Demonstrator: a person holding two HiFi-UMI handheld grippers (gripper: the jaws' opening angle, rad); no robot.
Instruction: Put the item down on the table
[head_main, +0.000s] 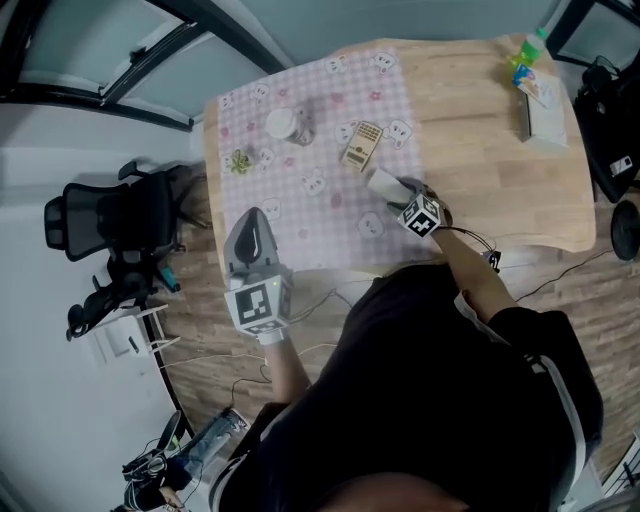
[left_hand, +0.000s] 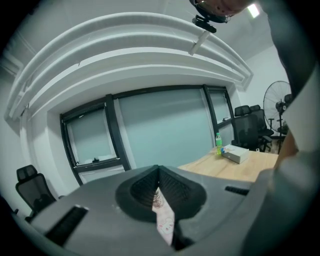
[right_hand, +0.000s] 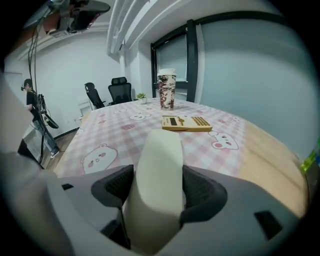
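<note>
room: an office with tall dark-framed window glass (left_hand: 165, 125), white ceiling beams and a black mesh office chair (head_main: 110, 215) off to one side.
surface: a pale wooden table (head_main: 500, 150) with rounded corners and visible grain; one part is covered by a pink checked cloth (head_main: 320, 215) printed with little bear faces.
item: a smooth, matte, cream-coloured block (right_hand: 159, 150) with a rounded top, standing up between the right jaws over the cloth, near its edge beside the bare wood.
right gripper (right_hand: 159, 187): grey plastic body with dark ribbed pads; the jaws are held moderately apart and clamp the cream block from both sides.
left gripper (head_main: 254, 222): same grey shell; its ribbed pads meet at the tip with nothing between them, and only a thin sliver of patterned cloth shows through the slit. it hangs over the near cloth edge, well apart from the other gripper.
calculator (right_hand: 187, 123): flat, tan, rectangular, lying on the cloth just beyond the block.
paper cup (right_hand: 166, 89): tall, brown-patterned, white lid, upright further back.
far end: a green bottle (head_main: 525, 52) beside a white box (head_main: 545, 115) on the bare wood.
hard to tell: the block's lower end is buried in the gripper body, so i cannot tell whether it touches the cloth; from above the gripper covers most of it.
cut off: the person's dark sleeves and torso fill the lower head view.
</note>
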